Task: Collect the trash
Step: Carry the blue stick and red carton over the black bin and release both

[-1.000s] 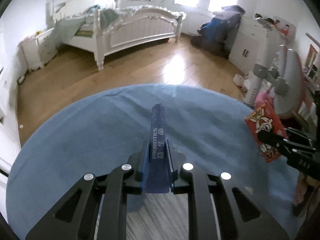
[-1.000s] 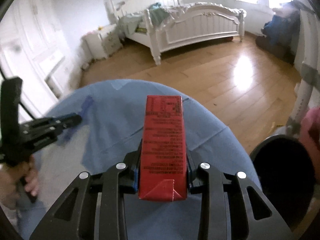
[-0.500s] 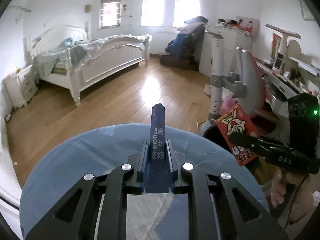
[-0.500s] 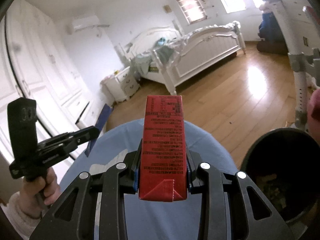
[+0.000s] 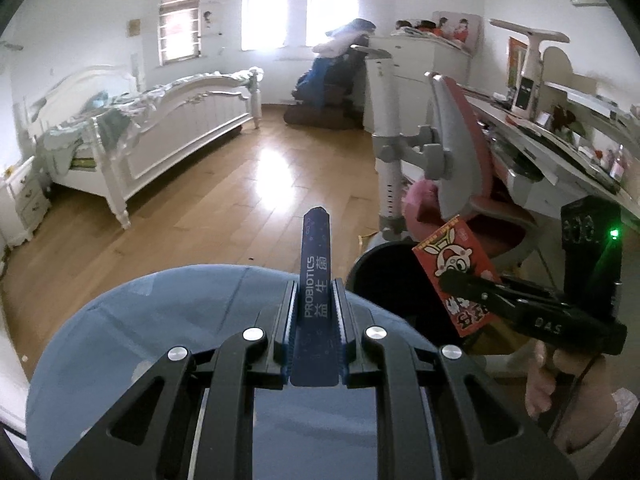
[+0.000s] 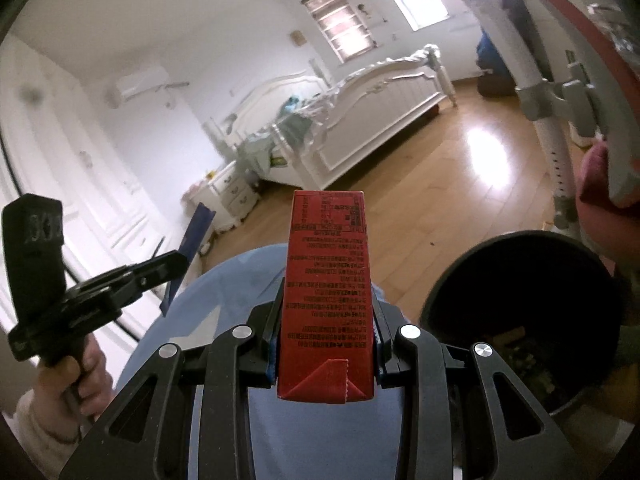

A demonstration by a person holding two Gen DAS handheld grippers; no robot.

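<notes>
My left gripper is shut on a slim dark blue sachet marked PROBIOTICS that stands up between its pads. My right gripper is shut on a red drink carton with small black print. In the left wrist view the red carton and the right gripper hang over the rim of a black trash bin beside the table. The right wrist view shows that bin to the right with scraps at its bottom, and the left gripper holding the blue sachet at the left.
A round table under a blue cloth lies below both grippers. Past it a grey and red chair stands by a cluttered desk. A white bed is across the wooden floor. A person's hands hold both gripper handles.
Both grippers have swung right and risen off the table, each still holding its item. The black bin has come into view beside the table, and the red carton now hangs over its rim.
</notes>
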